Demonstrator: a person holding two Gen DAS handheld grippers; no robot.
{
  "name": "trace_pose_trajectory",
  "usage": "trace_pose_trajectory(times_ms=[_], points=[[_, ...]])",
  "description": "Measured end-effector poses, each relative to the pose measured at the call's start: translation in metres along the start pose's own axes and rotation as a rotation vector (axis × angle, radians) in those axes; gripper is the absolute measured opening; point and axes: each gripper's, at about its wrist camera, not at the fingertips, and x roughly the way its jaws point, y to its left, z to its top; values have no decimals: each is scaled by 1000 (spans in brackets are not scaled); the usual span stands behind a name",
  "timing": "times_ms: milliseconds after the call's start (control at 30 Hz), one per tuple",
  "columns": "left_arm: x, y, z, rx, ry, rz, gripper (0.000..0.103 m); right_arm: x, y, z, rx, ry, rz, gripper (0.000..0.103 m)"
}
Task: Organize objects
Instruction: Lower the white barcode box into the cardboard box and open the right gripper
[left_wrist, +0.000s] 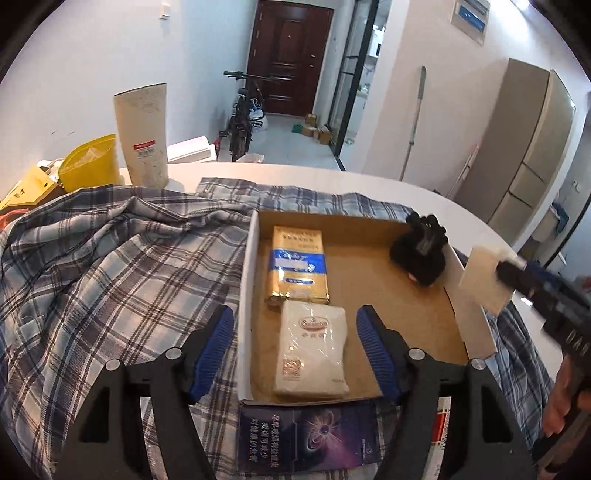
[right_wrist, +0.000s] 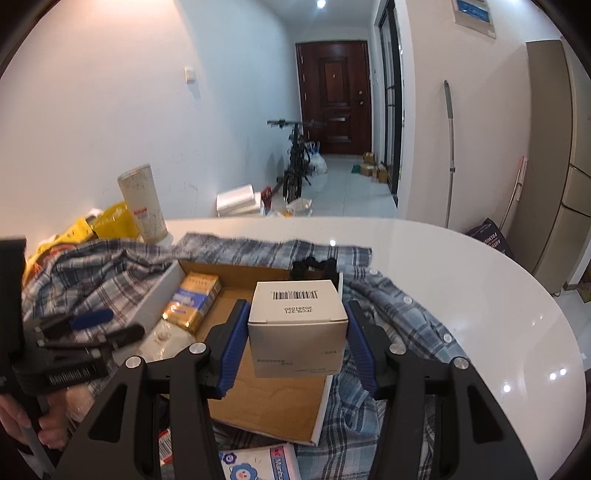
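The sorting is sitting partway through, judging by what is already lying in the open cardboard box on the plaid shirt covering the tabletop. A gold packet is lying along the box's left wall, a white packet is lying just in front of it, and a black bundle is sitting in the far right corner.

The left hand-held gripper is hanging over the white packet with its jaws standing wide and its pads touching nothing, so that packet is looking placed.

The right hand-held gripper is pinching a small white carton between its pads, holding it in the air above the bare middle of the box floor; this one is not yet set down.

Still waiting outside the box are a dark booklet at its near edge and a tissue pack, and probably the clutter around the yellow bag.
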Motion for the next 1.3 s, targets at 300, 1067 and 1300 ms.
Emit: trace_pose_trajectory(times_ms=[300,1067,1300], points=[[-7,-6,-3,49,-65,45,71,35,9,-18,-54,159,28,51],[1,-7,-8,50,-28,34,72,46,14,-25,-78,196,38,59],[-30,-21,-10,111,-198,36,72,18,6,-13,-3,19,86,68]])
